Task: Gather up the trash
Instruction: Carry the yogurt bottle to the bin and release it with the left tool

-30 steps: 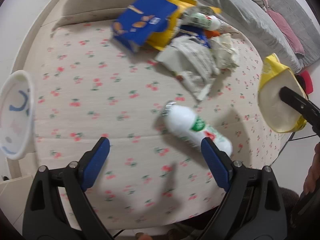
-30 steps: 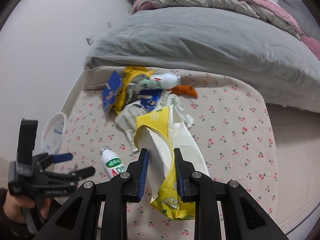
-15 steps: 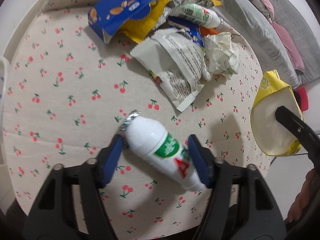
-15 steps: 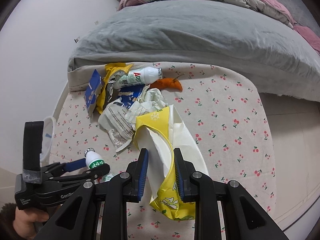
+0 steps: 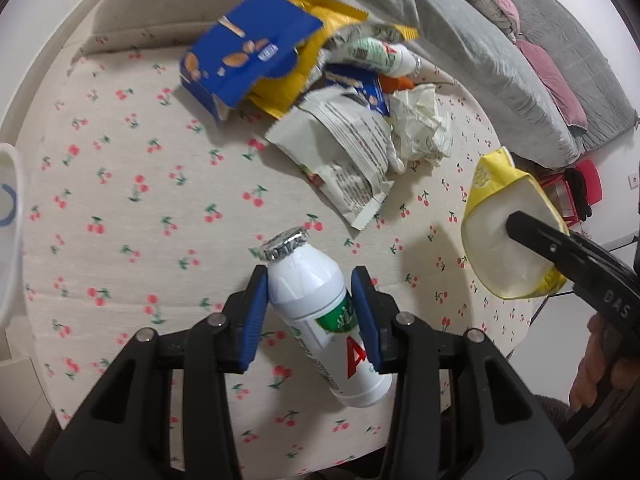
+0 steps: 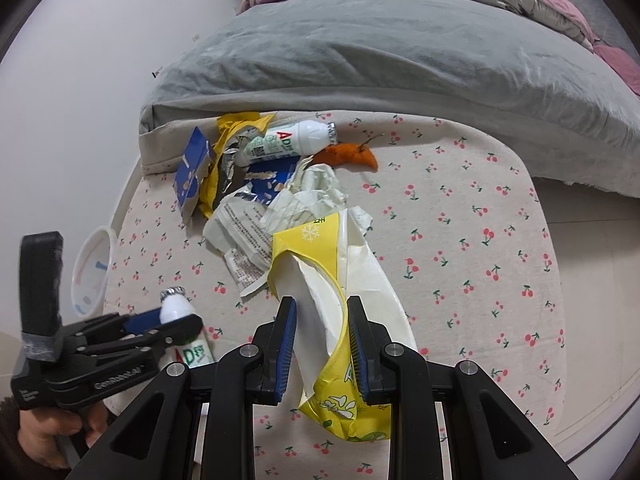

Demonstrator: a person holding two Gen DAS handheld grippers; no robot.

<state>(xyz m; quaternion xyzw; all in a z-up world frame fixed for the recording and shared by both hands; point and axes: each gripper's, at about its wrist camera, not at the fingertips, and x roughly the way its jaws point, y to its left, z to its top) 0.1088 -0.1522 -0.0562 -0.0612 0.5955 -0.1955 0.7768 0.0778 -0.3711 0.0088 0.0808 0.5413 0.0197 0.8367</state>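
Left wrist: left claw (image 5: 310, 314) clamped on a white bottle (image 5: 320, 320) with foil cap, green label, red letter, lying on the cherry-print counter (image 5: 120, 200). Trash pile (image 5: 320, 92) beyond: blue box, yellow wrapper, crumpled paper.

Right wrist: right claw (image 6: 320, 344) pinches a yellow-and-white bag (image 6: 344, 312), mouth open, just beside the bottle (image 6: 180, 316).

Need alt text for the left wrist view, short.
The left gripper jaws clamp a white drink bottle lying on a cherry-print tablecloth. A litter pile lies beyond; at right, the right gripper holds a yellow bag open.
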